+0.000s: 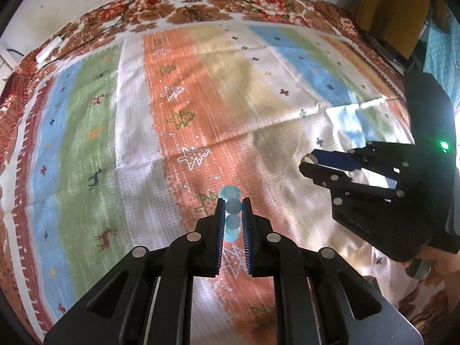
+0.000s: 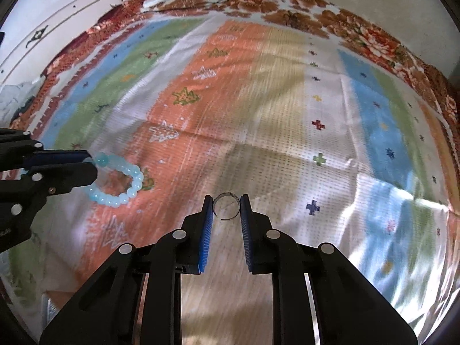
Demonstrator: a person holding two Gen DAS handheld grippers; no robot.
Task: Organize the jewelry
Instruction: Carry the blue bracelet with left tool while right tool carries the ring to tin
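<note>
My left gripper (image 1: 233, 205) is shut on a pale blue beaded bracelet (image 1: 232, 215), seen edge-on between its blue pads. In the right wrist view the left gripper (image 2: 86, 159) holds the bracelet (image 2: 120, 178) as a full loop above the striped cloth. My right gripper (image 2: 227, 204) is shut on a thin silver open ring (image 2: 227, 207), held between its fingertips. The right gripper also shows in the left wrist view (image 1: 309, 162) at the right, where the ring is barely visible.
A striped cloth with tree and deer motifs (image 1: 184, 132) lies over a floral bedspread (image 1: 258, 3). Cables and a white adapter (image 1: 49, 49) lie at the far edge. A brown box (image 1: 396, 8) stands at the far right. A white cabinet (image 2: 57, 20) stands at the left.
</note>
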